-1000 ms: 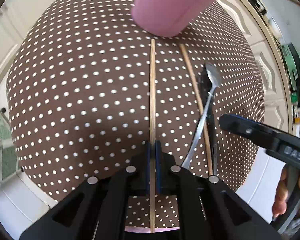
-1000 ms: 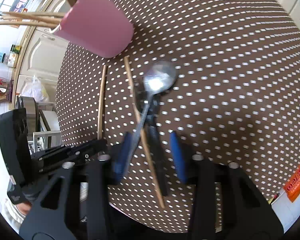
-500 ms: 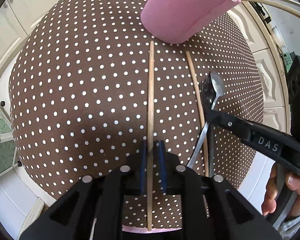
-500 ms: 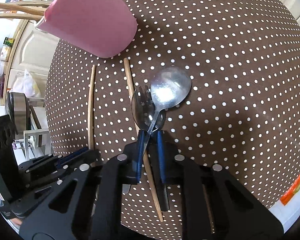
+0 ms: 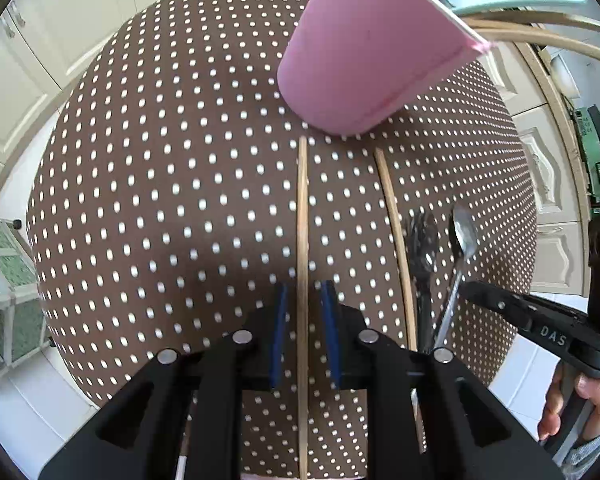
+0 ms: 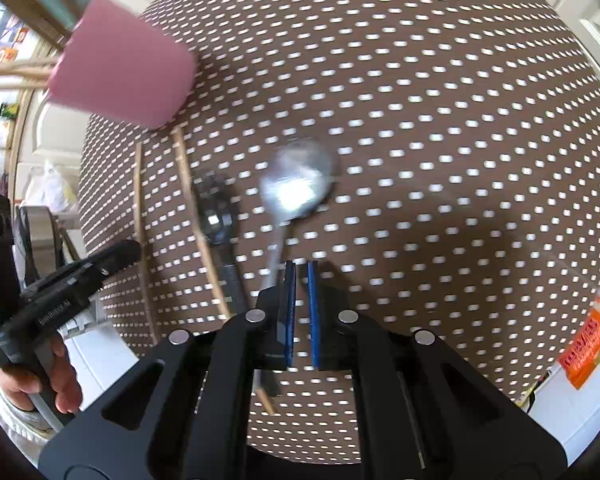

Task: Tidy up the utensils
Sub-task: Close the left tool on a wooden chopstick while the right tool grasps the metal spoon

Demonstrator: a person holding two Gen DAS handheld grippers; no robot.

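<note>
A pink cup holding chopsticks and a pale green utensil stands at the far side of a round dotted table. Two wooden chopsticks lie on the cloth. My left gripper is open, its jaws on either side of the left chopstick. The second chopstick lies to the right, beside a black fork and a silver spoon. In the blurred right wrist view my right gripper is nearly shut with nothing between the pads; the spoon lies just left of it, with the fork further left.
White cabinets surround the table. An orange packet lies off the table's right edge. The pink cup shows at the upper left in the right wrist view.
My left gripper has opened from its grip on the left chopstick and pulled back. My right gripper closed at the spoon handle, then moved right; the spoon now lies beside its jaws.
</note>
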